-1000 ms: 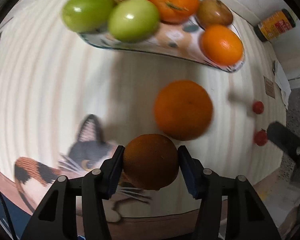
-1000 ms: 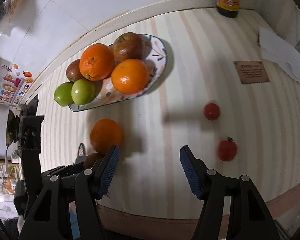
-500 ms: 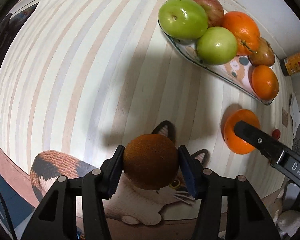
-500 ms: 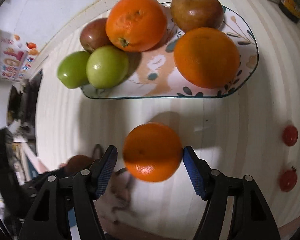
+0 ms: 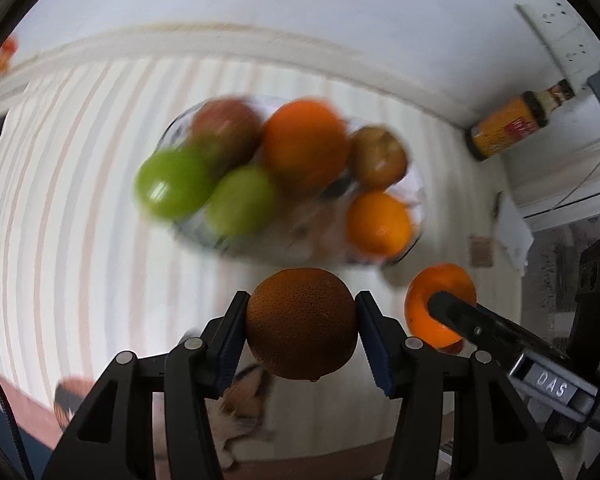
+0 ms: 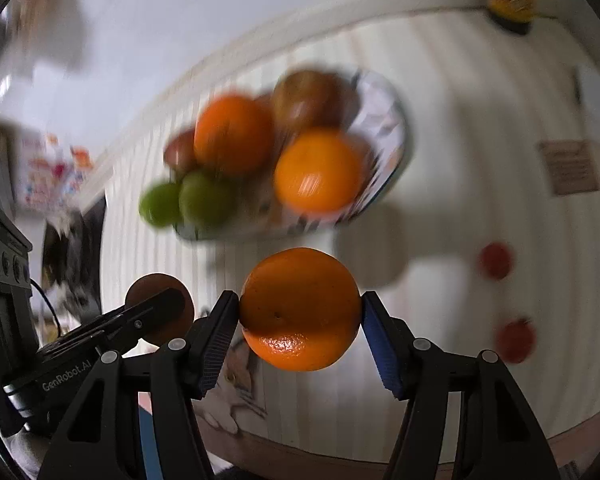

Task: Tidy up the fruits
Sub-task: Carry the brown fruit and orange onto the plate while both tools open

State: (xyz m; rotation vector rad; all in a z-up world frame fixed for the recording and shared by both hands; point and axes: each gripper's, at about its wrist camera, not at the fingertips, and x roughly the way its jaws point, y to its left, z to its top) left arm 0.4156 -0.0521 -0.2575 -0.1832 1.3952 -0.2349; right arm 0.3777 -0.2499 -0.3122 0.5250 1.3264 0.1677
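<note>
Currently left gripper (image 5: 302,336) clamps brown orange (image 5: 302,324); right gripper (image 6: 300,322) clamps bright orange (image 6: 300,308); crowded plate (image 6: 396,152) risks roll-off

Both fisheye cameras sit just behind their tools, looking forward and down over the pale striped counter (image 5: 80,208) toward the white wall. Each frames the same patterned oval plate (image 5: 419,184) (image 6: 396,136) of fruit at middle distance, and each catches the other tool at its edge.
</note>
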